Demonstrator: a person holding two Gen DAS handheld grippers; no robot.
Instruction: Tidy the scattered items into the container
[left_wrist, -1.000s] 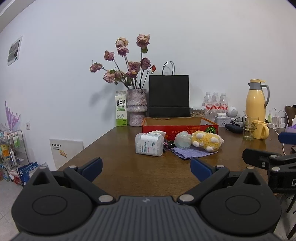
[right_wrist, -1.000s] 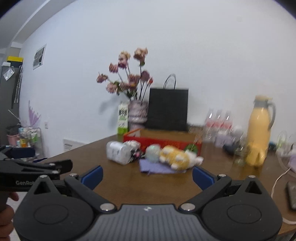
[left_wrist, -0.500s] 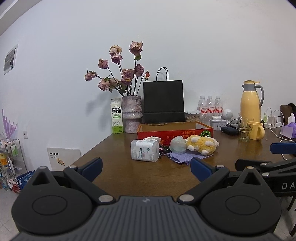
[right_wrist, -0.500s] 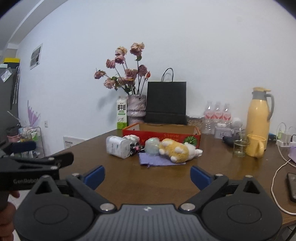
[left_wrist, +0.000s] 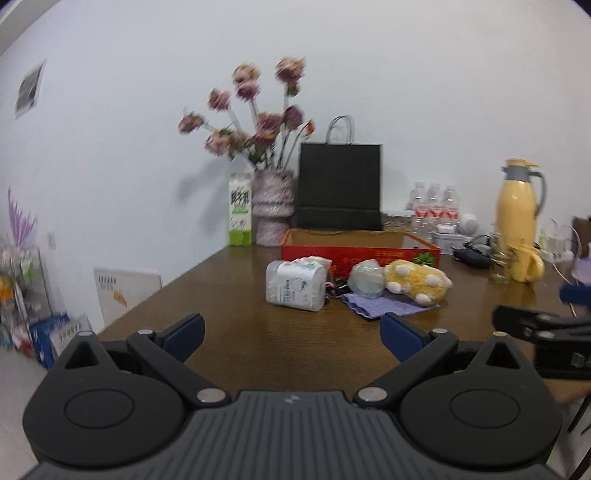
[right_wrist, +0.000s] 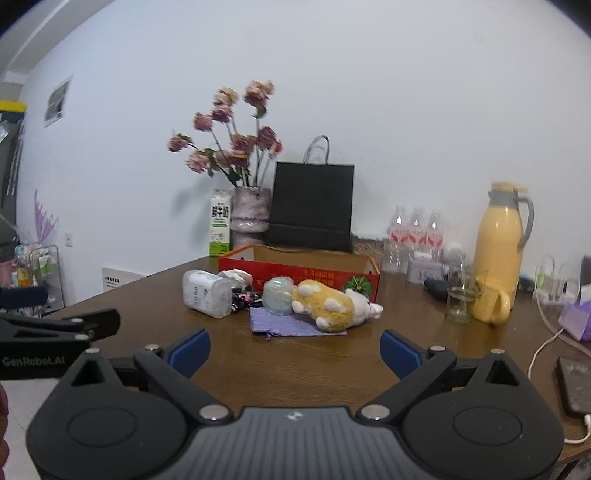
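On the brown table (left_wrist: 240, 343) a white tissue pack (left_wrist: 295, 290), a pale green jar (left_wrist: 365, 282), a yellow plush toy (left_wrist: 417, 282) and a purple cloth (left_wrist: 388, 306) lie in a cluster in front of a red cardboard box (left_wrist: 358, 253). The same tissue pack (right_wrist: 207, 293), jar (right_wrist: 279, 295), plush toy (right_wrist: 332, 304), cloth (right_wrist: 288, 325) and box (right_wrist: 299, 267) appear in the right wrist view. My left gripper (left_wrist: 291, 332) and right gripper (right_wrist: 295, 349) both stand open and empty, well short of the cluster.
A vase of dried roses (left_wrist: 273, 212), milk carton (left_wrist: 240, 214) and black paper bag (left_wrist: 340, 192) stand behind the box. A yellow thermos (right_wrist: 498, 236), glass (right_wrist: 460, 301), yellow mug (right_wrist: 493, 304), water bottles (right_wrist: 413, 236), phone (right_wrist: 576, 386) and white cables (right_wrist: 546, 343) crowd the right side.
Both grippers have edged closer to the cluster, and the views shook, blurring slightly. Both stay open and empty.
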